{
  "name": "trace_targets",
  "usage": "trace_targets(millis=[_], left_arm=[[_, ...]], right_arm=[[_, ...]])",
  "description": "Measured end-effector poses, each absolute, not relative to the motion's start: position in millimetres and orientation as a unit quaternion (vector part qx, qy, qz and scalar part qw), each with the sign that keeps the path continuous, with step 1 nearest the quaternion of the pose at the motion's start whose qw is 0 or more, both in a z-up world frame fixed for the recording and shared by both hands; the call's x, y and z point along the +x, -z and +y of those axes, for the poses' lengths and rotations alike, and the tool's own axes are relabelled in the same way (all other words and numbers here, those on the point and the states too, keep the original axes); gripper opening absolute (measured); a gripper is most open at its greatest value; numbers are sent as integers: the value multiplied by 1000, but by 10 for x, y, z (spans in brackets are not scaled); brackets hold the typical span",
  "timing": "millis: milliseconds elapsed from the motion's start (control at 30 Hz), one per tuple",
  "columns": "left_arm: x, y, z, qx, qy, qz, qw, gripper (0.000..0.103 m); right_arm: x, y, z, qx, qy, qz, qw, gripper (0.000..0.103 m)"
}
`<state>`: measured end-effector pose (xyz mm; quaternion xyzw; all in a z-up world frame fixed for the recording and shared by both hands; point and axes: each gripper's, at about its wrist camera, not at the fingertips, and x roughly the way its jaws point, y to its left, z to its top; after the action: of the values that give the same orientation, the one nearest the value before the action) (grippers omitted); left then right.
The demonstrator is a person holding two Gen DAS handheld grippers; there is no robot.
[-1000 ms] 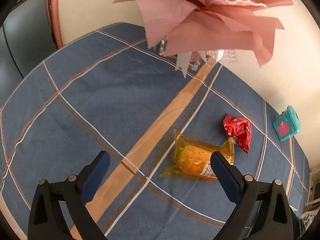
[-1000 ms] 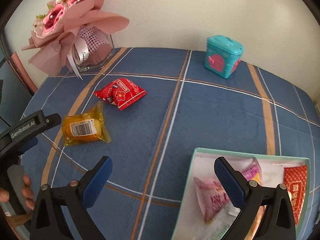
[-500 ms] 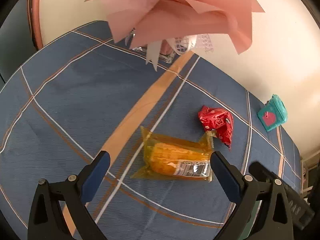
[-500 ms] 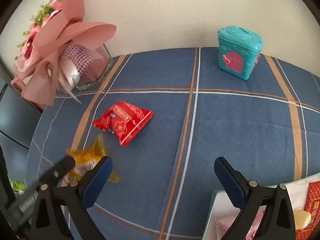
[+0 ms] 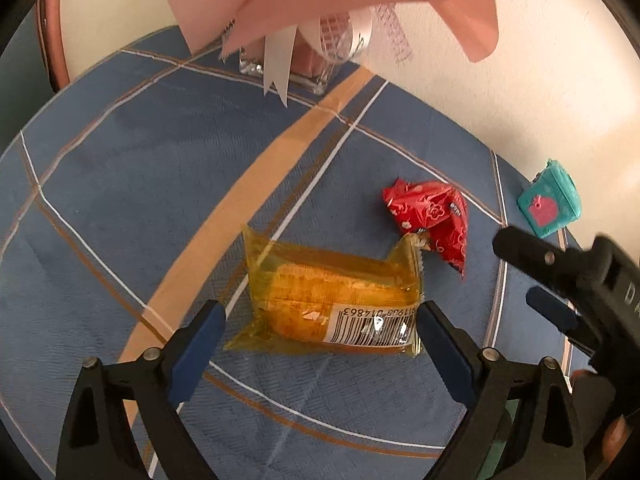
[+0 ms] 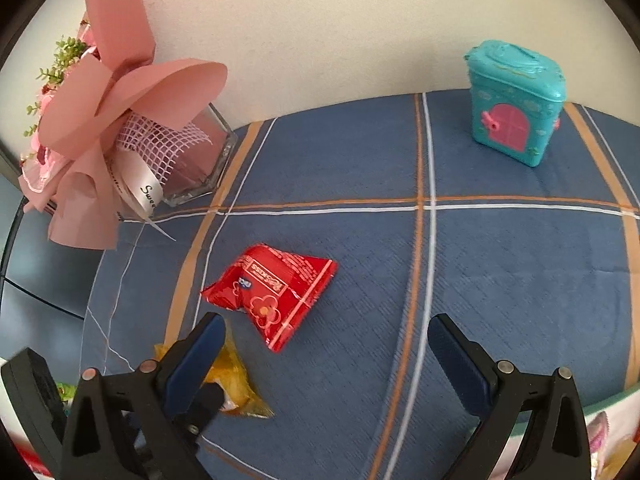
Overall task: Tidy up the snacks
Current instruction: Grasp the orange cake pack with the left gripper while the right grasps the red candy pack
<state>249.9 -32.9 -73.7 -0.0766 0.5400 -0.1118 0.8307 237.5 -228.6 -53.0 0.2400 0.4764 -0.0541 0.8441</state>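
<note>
A yellow cake in a clear wrapper with a barcode (image 5: 332, 300) lies on the blue plaid tablecloth. My left gripper (image 5: 320, 330) is open, its two fingers on either side of the packet's near end, apart from it. A red snack packet (image 5: 434, 216) lies just beyond. My right gripper (image 6: 326, 350) is open and empty, close above the red packet (image 6: 276, 296). The yellow packet's corner (image 6: 234, 380) shows behind its left finger. The right gripper also shows at the right edge of the left wrist view (image 5: 560, 280).
A pink bouquet in a glass vase (image 6: 120, 136) stands at the back left and overhangs the left wrist view (image 5: 340, 4). A teal toy box with a pink door (image 6: 516, 100) stands at the back right. A tray rim with snacks (image 6: 608, 404) shows at the lower right.
My left gripper has moved forward until its fingers flank the yellow packet. My right gripper has swung left and forward from the tray to the red packet.
</note>
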Motion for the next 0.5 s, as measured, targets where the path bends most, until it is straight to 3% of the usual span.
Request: trace_targets(millis=[267, 500], left_arm=[[2545, 761, -212, -92, 102, 533, 835, 92], [2601, 781, -65, -113, 89, 532, 834, 90]], right_arm=[[2633, 653, -2187, 251, 53, 480, 839, 101], [2761, 733, -2108, 270, 52, 478, 835, 92]])
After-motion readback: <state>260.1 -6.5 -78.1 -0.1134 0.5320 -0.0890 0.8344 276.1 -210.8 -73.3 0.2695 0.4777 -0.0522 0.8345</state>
